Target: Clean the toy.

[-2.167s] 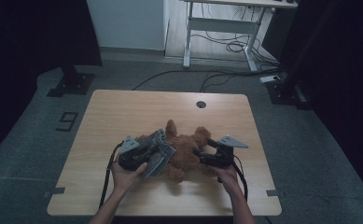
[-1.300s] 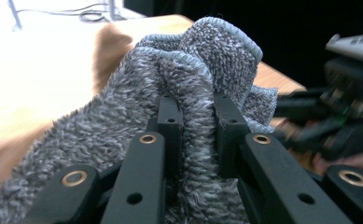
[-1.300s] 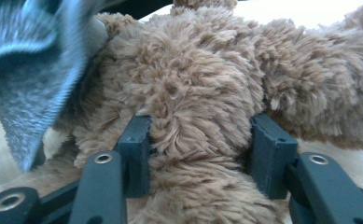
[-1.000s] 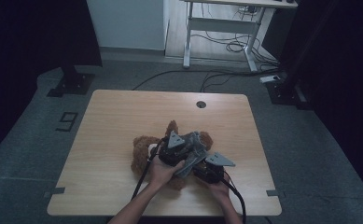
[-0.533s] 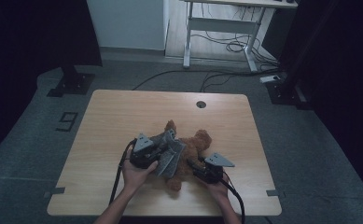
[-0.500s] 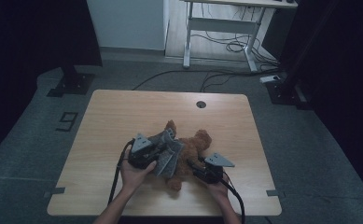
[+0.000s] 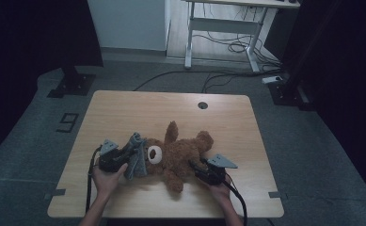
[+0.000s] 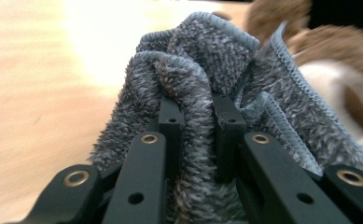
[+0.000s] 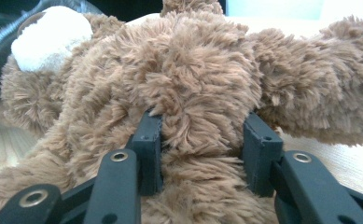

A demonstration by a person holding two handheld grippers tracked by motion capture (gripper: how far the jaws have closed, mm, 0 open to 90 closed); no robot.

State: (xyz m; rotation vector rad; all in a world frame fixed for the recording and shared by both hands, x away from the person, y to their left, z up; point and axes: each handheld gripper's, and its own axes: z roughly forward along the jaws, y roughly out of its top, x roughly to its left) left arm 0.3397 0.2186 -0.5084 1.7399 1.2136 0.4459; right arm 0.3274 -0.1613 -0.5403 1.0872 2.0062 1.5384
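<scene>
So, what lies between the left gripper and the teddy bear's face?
The grey towel, seen in the high view: the left gripper pinches a fold of it, and it lies against the teddy bear by its muzzle.

Bench (image 7: 124,113): stuffed bear (image 7: 180,155) lying near the front middle, head toward the left, legs toward the right, one arm raised toward the far edge. Cloth (image 7: 136,157) bunched against the bear's head, on its left. Left tongs (image 7: 124,160) left of the cloth, gripping it. Right tongs (image 7: 197,168) at the bear's right, clamped on its body. Cable hole (image 7: 202,105) behind the bear, near the far edge.
</scene>
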